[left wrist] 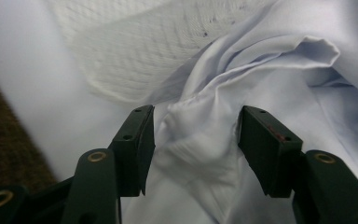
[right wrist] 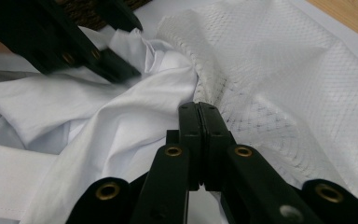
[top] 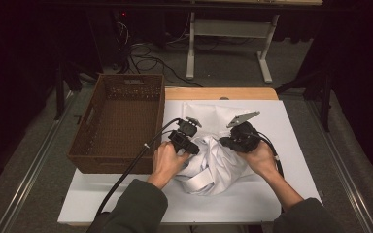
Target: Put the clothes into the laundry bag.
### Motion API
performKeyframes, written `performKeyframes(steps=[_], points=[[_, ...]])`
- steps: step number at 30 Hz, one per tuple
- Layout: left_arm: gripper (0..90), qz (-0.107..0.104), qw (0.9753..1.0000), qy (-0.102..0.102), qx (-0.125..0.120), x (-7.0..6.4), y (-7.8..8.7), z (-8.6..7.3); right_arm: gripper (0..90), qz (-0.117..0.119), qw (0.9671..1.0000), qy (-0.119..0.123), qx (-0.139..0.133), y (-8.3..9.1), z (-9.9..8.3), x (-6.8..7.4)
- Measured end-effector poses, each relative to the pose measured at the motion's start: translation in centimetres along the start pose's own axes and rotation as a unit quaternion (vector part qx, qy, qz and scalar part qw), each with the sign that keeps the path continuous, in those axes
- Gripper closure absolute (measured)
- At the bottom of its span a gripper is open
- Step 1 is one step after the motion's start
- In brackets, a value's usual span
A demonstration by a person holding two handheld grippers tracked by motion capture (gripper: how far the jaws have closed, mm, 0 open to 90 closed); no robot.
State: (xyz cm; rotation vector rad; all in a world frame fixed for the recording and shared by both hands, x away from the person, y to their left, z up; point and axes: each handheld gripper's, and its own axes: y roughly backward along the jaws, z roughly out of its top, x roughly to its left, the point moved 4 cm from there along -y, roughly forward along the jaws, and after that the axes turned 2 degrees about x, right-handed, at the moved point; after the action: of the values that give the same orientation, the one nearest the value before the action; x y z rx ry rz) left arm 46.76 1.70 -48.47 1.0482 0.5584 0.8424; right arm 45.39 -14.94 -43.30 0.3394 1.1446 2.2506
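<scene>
A crumpled white cloth (top: 213, 167) lies on the middle of the white table top (top: 291, 150), partly over a white mesh bag (top: 209, 114). My left gripper (top: 193, 147) is open at the cloth's left side. In the left gripper view a raised fold of the cloth (left wrist: 261, 79) sits between the jaws of my left gripper (left wrist: 193, 135), with the mesh bag (left wrist: 144, 46) behind. My right gripper (top: 227, 142) is at the cloth's right. In the right gripper view my right gripper (right wrist: 199, 109) is shut on the mesh bag's (right wrist: 284, 84) rim, beside the cloth (right wrist: 98, 107).
A brown wicker basket (top: 121, 121) stands at the table's left, close to my left hand. A wooden edge (top: 218, 93) runs along the far side. Bare white table lies to the right and front. Beyond the table are cables and a desk frame (top: 228, 48).
</scene>
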Motion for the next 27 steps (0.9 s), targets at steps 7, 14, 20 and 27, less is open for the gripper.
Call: performKeyframes(steps=[7, 14, 20, 27], points=[[64.5, -0.047, 0.9985, 0.02, 0.022, 0.0, -2.4, 0.3, 90.0, -0.002, 1.0, -0.004, -0.007, 0.3, 1.0, -0.4], [84.0, -0.039, 0.9987, -0.032, 0.003, -0.9, -0.5, -0.3, 90.0, -0.002, 1.0, -0.002, -0.001, 0.2, 1.4, 0.0], [84.1, -0.082, 0.9919, -0.058, -0.078, -2.1, 4.8, -0.3, 90.0, -0.002, 0.9999, 0.012, -0.002, 0.3, 2.2, 0.3], [84.4, -0.097, 0.9918, -0.054, -0.062, -3.1, 2.6, 0.2, 90.0, 0.01, 0.9998, 0.013, -0.015, 0.4, 3.0, 1.5]])
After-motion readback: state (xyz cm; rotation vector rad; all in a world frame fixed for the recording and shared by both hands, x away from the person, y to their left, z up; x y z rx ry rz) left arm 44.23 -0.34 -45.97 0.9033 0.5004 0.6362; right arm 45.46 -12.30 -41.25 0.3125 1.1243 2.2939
